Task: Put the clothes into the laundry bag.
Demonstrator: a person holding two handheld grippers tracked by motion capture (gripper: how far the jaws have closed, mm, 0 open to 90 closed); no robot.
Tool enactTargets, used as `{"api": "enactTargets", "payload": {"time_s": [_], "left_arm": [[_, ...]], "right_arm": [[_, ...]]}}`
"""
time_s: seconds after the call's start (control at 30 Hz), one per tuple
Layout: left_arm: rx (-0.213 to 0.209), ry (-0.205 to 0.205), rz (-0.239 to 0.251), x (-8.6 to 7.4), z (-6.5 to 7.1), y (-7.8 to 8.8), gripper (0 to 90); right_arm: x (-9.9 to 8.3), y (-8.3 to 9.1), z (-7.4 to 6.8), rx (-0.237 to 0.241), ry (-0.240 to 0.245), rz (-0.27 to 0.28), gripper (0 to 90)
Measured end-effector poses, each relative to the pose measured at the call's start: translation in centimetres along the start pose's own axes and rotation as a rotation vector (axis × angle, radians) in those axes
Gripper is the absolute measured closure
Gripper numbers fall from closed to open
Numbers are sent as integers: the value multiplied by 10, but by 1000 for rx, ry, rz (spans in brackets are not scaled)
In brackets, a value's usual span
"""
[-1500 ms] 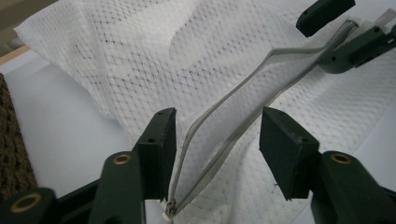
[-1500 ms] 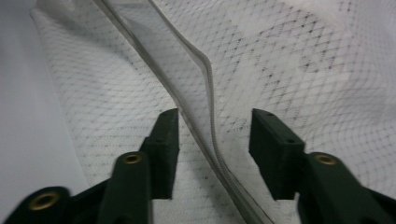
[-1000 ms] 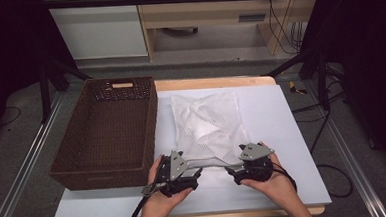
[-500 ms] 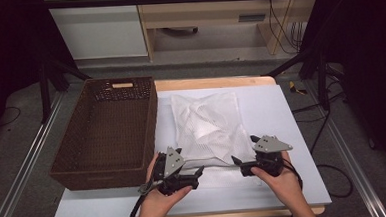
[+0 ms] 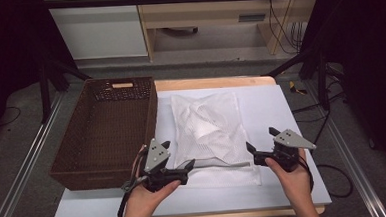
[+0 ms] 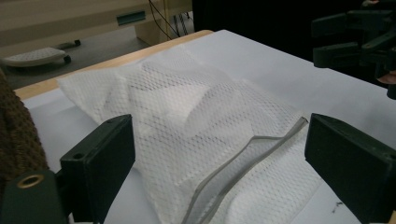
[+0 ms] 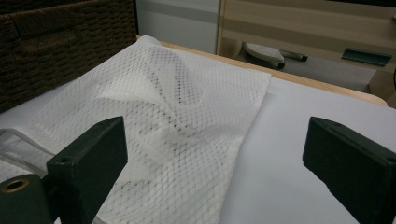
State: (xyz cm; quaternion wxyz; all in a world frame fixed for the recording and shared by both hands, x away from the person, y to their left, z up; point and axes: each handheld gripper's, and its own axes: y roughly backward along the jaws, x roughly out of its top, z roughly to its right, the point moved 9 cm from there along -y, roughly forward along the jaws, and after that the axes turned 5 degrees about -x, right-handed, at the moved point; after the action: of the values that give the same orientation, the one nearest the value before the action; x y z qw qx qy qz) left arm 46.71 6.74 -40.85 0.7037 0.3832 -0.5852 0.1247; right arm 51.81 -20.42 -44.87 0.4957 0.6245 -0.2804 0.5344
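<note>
Both the left tongs (image 5: 176, 165) and the right tongs (image 5: 261, 141) stand apart and empty, the left's jaws having just been opening, flanking the mesh bag (image 5: 210, 132) lying flat on the bench (image 5: 291, 108) beside the basket (image 5: 90, 154).

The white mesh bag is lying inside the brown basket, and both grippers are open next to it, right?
Not quite. The white mesh bag is not inside the brown basket; it lies flat on the white table beside the basket, as the high view shows. The rest is right: the left gripper and right gripper are both open next to it.
</note>
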Motion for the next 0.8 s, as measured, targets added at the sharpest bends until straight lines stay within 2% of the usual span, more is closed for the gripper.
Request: {"api": "enactTargets", "payload": {"time_s": [0.03,0.07,0.17,0.33,0.37,0.47,0.57,0.63,0.77,0.8], "left_arm": [[0,0,0,0,0,0,91],[10,12,7,3,-5,6,91],[37,9,7,7,-15,14,91],[80,27,29,12,-35,29,88],[80,27,29,12,-35,29,89],[125,36,39,13,-49,37,88],[138,40,41,13,-56,41,85],[159,51,46,13,-66,47,82],[183,50,45,12,-76,52,73],[200,54,50,12,-82,56,73]], "right_arm": [[0,0,0,0,0,0,70],[-1,0,3,-7,-1,-2,70],[-2,0,7,-19,-2,-8,70],[-4,1,14,-36,-14,-8,72],[-4,1,14,-36,-14,-8,72],[-6,0,18,-46,-10,-14,59],[-8,0,21,-52,-19,-21,54],[-10,0,26,-68,-27,-22,50],[-13,1,34,-92,-35,-30,50],[-13,1,35,-95,-38,-31,50]]}}
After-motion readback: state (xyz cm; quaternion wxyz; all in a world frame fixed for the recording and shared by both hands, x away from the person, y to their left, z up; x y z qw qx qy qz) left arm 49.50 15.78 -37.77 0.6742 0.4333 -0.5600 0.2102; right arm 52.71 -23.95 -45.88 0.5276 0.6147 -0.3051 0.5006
